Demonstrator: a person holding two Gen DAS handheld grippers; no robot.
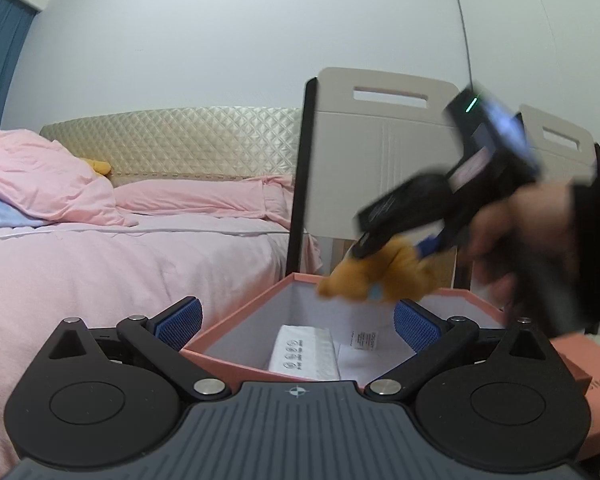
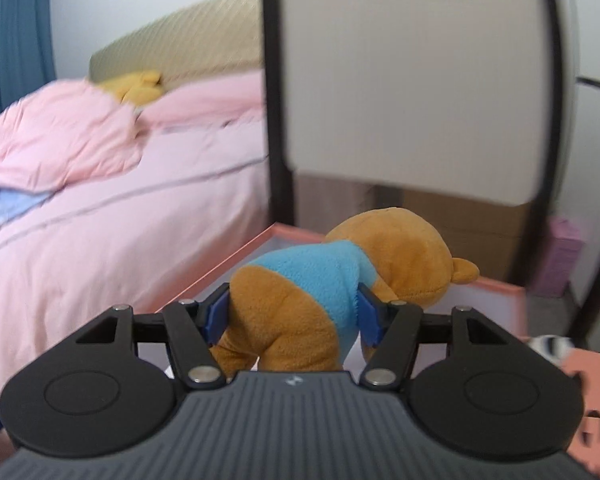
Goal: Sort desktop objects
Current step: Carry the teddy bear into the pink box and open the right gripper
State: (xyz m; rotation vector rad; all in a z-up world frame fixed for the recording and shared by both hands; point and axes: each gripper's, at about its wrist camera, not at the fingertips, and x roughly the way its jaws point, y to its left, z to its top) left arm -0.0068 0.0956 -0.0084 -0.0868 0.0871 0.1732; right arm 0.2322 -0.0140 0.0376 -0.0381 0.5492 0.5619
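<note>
A brown plush bear in a blue shirt (image 2: 320, 280) is clamped at the waist between the blue pads of my right gripper (image 2: 292, 316), which holds it in the air over the open pink box (image 2: 496, 292). In the left wrist view the bear (image 1: 376, 272) hangs from the right gripper (image 1: 400, 252) above the box's far rim (image 1: 260, 300). My left gripper (image 1: 296, 324) is open and empty, its pads spread wide over the near side of the box. A white packet (image 1: 304, 354) lies inside the box.
A bed with pink bedding (image 1: 120, 264) lies to the left. A second yellow plush (image 2: 140, 86) rests by the pillows. A white chair back with a black post (image 1: 300, 176) stands behind the box. The pink box lid (image 1: 580, 364) lies at right.
</note>
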